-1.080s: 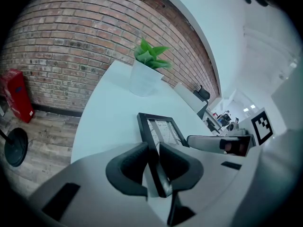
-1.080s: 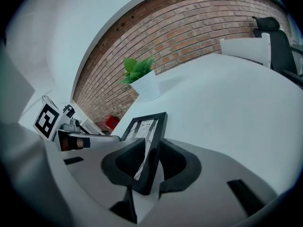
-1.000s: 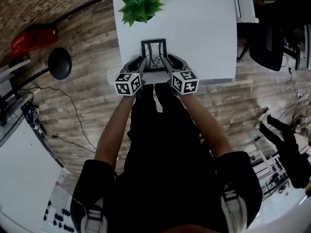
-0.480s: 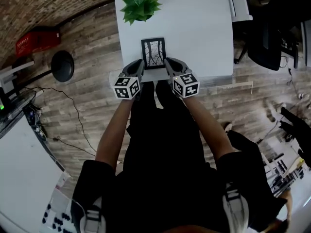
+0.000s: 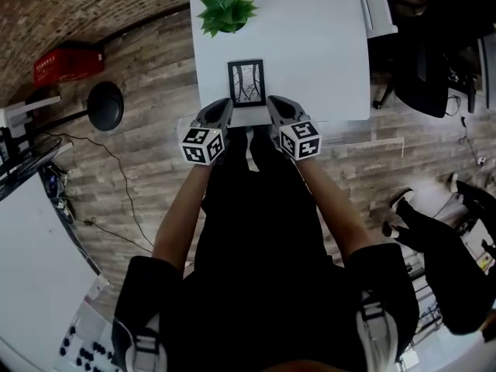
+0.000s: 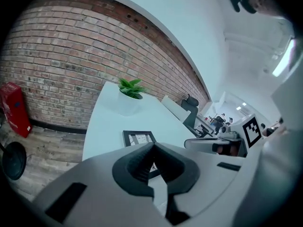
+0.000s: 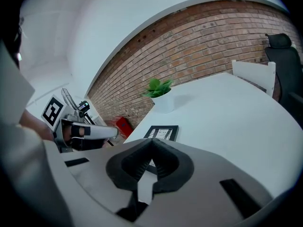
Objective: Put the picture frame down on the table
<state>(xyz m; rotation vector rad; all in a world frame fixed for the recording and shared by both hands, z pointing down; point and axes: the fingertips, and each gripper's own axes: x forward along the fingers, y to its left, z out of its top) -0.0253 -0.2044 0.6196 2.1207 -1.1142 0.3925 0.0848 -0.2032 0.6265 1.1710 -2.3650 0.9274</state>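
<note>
Since the picture frame [image 5: 246, 83] lies flat on the white counter [image 5: 318, 45] by its near edge, long axis running away from me, I see my left gripper [image 5: 225, 104] and right gripper [image 5: 272, 101] both clenched on nothing, flanking its near end about equally, while the white pot [image 6: 124, 106] beyond holds a green plant [image 5: 226, 10].

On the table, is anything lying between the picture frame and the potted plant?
Nothing: only bare white table separates the picture frame from the plant, clearest in the head view.
</note>
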